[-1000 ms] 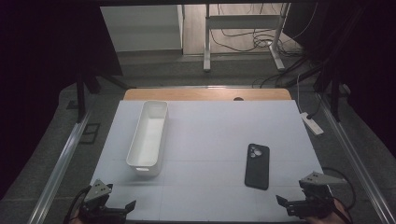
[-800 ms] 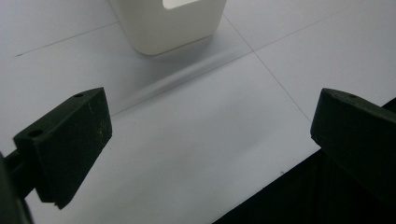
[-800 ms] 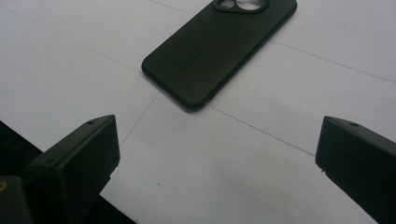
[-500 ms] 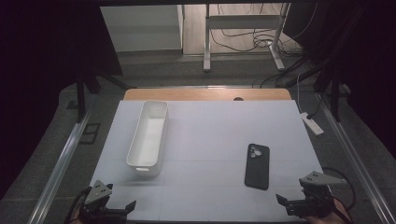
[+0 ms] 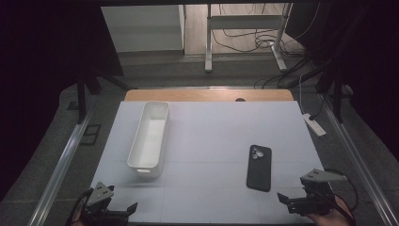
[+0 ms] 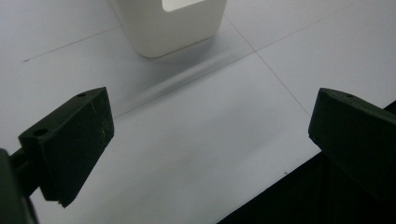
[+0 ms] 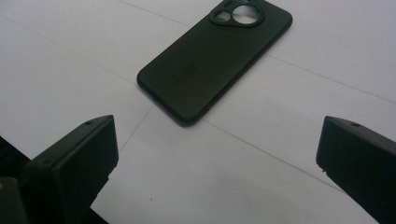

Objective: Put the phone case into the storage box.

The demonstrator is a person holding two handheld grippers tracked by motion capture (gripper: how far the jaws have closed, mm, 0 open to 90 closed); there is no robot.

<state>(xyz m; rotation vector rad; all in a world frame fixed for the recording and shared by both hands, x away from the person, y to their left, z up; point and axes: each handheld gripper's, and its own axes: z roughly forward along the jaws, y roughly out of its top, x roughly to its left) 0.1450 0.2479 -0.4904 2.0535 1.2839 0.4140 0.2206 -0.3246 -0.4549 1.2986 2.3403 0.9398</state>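
Observation:
A black phone (image 5: pixel 259 167) lies face down on the white table, right of centre; it also fills the upper middle of the right gripper view as the phone (image 7: pixel 212 58), camera ring at its far end. A long white bin (image 5: pixel 149 138) stands left of centre, and its near end shows as the bin (image 6: pixel 170 23) in the left gripper view. My right gripper (image 5: pixel 289 201) hovers at the front right edge, just short of the phone, jaws wide apart and empty. At the front left corner my left gripper (image 5: pixel 123 210) is open with nothing between its jaws, a little short of the bin.
The white table top (image 5: pixel 211 136) has a wooden strip (image 5: pixel 209 95) along its far edge. A white power strip (image 5: pixel 314 124) hangs off the right side. Metal rails (image 5: pixel 63 165) run along both sides, and a desk frame with cables (image 5: pixel 244 33) stands beyond.
The right gripper has shifted very slightly at the front edge. Phone, bin and left gripper stay where they were.

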